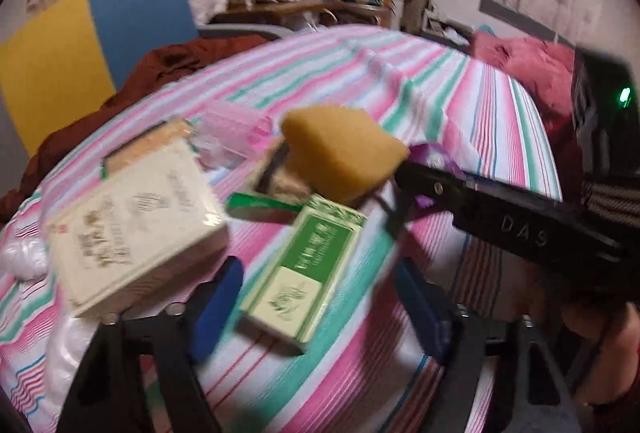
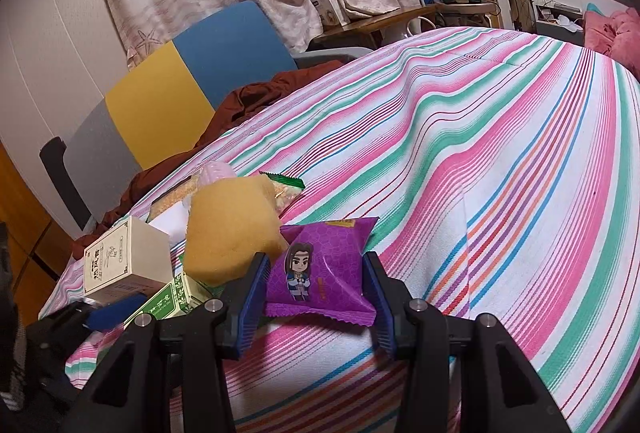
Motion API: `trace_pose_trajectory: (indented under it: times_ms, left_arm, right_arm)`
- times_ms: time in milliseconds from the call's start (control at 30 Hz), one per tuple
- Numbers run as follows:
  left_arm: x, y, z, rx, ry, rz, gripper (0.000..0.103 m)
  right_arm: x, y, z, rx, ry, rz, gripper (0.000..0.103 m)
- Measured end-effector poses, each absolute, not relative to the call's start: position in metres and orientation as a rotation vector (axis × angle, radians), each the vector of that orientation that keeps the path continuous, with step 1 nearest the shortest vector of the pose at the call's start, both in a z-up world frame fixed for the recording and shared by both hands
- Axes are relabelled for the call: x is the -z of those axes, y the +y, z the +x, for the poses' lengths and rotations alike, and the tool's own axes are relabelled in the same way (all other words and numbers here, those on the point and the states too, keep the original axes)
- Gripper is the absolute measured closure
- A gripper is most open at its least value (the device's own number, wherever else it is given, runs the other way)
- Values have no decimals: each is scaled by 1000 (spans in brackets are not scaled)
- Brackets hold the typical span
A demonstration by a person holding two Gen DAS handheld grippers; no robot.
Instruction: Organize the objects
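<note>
On the striped bedspread, the sponge serves as the landmark, a yellow wedge sitting in the middle of a small heap of things. Furthest left of the sponge stands the cream box, printed with dark characters. Just beside it, below the sponge and touching its lower edge, lies the green box, flat on the cloth. Behind the sponge, a pink plastic case and a green-edged snack wrapper peek out. Immediately right of the sponge, touching it, is the purple packet with a cartoon figure on it.

The left gripper hangs over the green box with its blue fingers spread wide, one on either side of the box and neither touching it. The right gripper has its fingers against the two side edges of the purple packet, pinching it as it rests on the bedspread.

Behind the sponge, off the bed, a chair with yellow and blue panels holds a rumpled brown cloth.
</note>
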State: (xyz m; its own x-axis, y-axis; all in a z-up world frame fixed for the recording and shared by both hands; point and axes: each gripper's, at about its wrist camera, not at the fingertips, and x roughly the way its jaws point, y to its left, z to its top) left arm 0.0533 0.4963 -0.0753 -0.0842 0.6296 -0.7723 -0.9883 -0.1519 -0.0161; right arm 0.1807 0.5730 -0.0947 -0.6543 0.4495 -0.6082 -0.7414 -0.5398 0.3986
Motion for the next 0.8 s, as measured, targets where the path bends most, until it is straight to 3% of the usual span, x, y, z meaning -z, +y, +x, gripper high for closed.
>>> trace_pose_trajectory:
  times_ms: [133, 167, 800]
  left_arm:
    - [77, 497, 52, -1586, 625, -759, 68]
    - [77, 496, 50, -1596, 615, -768, 72]
    - [83, 417, 67, -1858, 457, -795, 71]
  right_arm:
    - [95, 573, 180, -2197, 846, -578, 55]
    - [95, 573, 180, -2197, 844, -579, 55]
    - [94, 569, 175, -2179, 783, -610, 55]
